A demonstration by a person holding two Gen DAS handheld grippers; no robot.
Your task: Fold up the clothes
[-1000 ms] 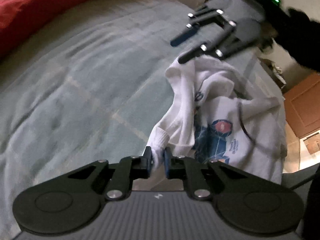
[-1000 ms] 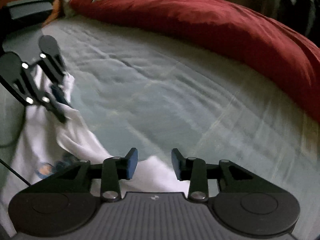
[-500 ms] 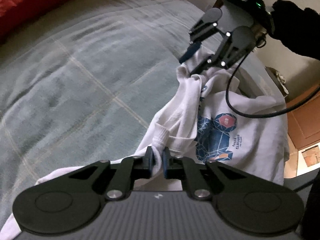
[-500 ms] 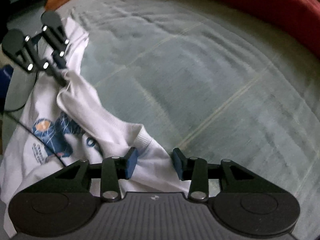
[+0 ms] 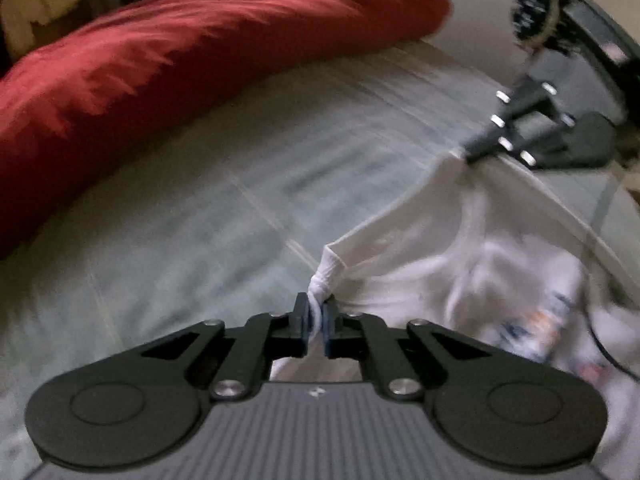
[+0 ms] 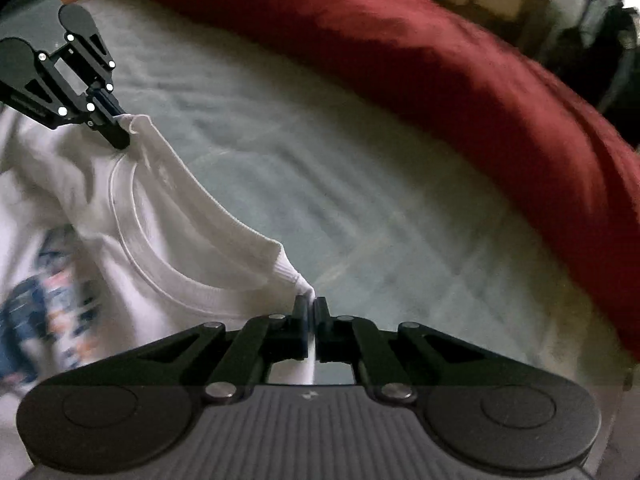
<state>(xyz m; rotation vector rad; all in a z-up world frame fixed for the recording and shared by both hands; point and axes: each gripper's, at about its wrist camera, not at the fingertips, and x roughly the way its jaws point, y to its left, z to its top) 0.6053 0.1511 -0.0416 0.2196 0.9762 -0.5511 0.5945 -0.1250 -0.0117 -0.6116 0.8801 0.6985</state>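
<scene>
A white T-shirt (image 5: 424,236) with a blue and orange print lies on the bed; its collar (image 6: 160,276) faces me in the right wrist view. My left gripper (image 5: 316,316) is shut on a bunched corner of the shirt's top edge. My right gripper (image 6: 311,312) is shut on the opposite corner of that edge. Each gripper shows in the other's view: the right gripper (image 5: 472,156) at the upper right, the left gripper (image 6: 120,138) at the upper left. The top edge runs taut between them.
A pale green-grey checked bedsheet (image 5: 192,216) covers the bed beyond the shirt. A red duvet (image 6: 460,88) is heaped along the far side. A black cable (image 5: 600,344) trails over the shirt's right part. A dark furry cuff (image 5: 536,4) shows behind the right gripper.
My right gripper has shut on the shirt, which lay loose between its open jaws before. Both grippers have drawn apart, and the slack top edge is now stretched straight.
</scene>
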